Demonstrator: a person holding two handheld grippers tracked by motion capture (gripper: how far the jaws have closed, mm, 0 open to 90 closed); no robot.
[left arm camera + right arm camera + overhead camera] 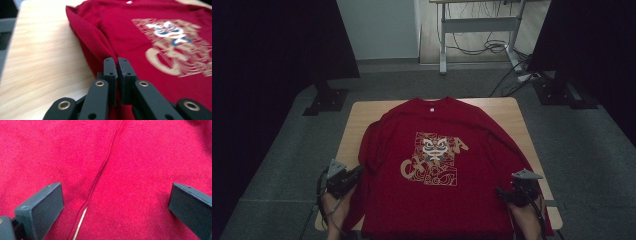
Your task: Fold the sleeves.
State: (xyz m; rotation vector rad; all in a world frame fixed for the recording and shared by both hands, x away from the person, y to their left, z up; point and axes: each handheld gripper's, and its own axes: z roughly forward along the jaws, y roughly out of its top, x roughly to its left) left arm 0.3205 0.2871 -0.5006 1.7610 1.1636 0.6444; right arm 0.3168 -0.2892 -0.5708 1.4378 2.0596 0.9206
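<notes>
Red shirt (437,165) lies flat at frame centre on the table (507,107). Left tool (117,63) pinches its sleeve edge; right tool (115,202) gapes above a seam. Risk: thin pinch slips, fold sags.

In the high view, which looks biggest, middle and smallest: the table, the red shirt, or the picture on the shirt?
1. Table, though the shirt covers much of it.
2. Shirt, nearly as big.
3. Picture, clearly the smallest.
</notes>
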